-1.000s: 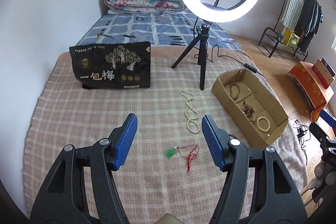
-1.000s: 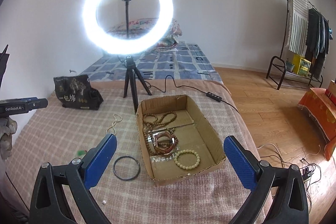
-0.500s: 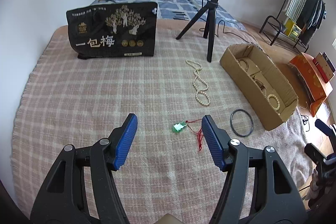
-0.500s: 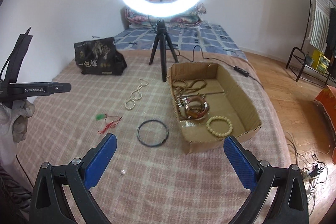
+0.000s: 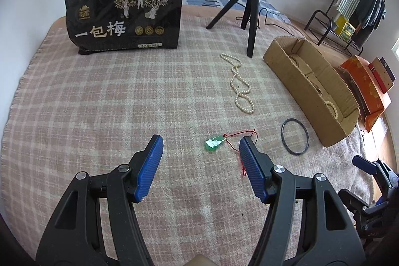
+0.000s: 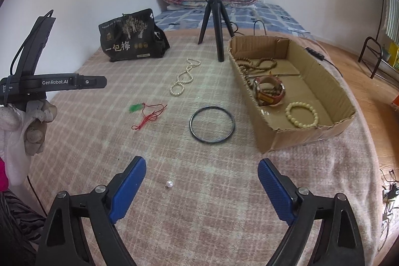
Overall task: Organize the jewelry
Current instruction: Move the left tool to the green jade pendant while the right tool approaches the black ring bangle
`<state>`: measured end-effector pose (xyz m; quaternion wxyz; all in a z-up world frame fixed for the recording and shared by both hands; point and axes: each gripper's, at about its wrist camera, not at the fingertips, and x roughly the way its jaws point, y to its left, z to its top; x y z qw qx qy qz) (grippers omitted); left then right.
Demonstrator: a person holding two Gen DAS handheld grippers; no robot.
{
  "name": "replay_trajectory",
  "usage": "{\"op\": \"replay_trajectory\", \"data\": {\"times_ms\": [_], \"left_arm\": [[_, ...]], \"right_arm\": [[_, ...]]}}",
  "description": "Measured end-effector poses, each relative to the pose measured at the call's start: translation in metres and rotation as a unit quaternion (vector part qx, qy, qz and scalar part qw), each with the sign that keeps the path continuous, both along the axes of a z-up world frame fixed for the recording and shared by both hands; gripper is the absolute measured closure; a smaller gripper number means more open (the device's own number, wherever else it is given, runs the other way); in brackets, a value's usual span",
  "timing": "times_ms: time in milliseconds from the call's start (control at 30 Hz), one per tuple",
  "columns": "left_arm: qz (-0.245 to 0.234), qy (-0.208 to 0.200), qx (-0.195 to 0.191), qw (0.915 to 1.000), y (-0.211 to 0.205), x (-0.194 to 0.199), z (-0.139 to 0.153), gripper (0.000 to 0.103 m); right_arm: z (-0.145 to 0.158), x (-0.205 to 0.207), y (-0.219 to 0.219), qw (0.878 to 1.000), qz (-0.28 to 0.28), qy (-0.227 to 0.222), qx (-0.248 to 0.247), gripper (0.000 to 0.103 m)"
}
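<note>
Plaid blanket (image 5: 99, 104): jade pendant (image 5: 214, 143) at 12 o'clock between spread left gripper (image 5: 201, 147) fingers; drop, pinch stone not red cord (image 5: 240, 141); right gripper (image 6: 202, 173) spread, empty

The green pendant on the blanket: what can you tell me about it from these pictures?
The green pendant is a small, glossy, translucent carved piece, jade-like or glass, with pale highlights. A thin red cord is tied to one end and trails in loose loops beside it. It lies flat on the plaid blanket, apart from the pearl necklace and the black bangle. The open left hand-held gripper frames it without touching it.
</note>
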<state>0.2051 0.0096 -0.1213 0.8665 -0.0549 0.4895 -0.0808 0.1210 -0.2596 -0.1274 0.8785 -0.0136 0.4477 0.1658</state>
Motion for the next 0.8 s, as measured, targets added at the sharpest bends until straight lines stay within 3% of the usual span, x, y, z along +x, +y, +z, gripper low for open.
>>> {"op": "replay_trajectory", "data": {"times_ms": [367, 800], "left_arm": [[-0.054, 0.021, -0.003, 0.9983, -0.023, 0.012, -0.029, 0.037], [-0.058, 0.053, -0.035, 0.9963, -0.023, 0.038, -0.055, 0.037]], "right_arm": [[-0.023, 0.030, 0.016, 0.999, 0.017, 0.029, -0.005, 0.022], [-0.036, 0.038, 0.014, 0.999, 0.013, 0.045, -0.004, 0.023]]}}
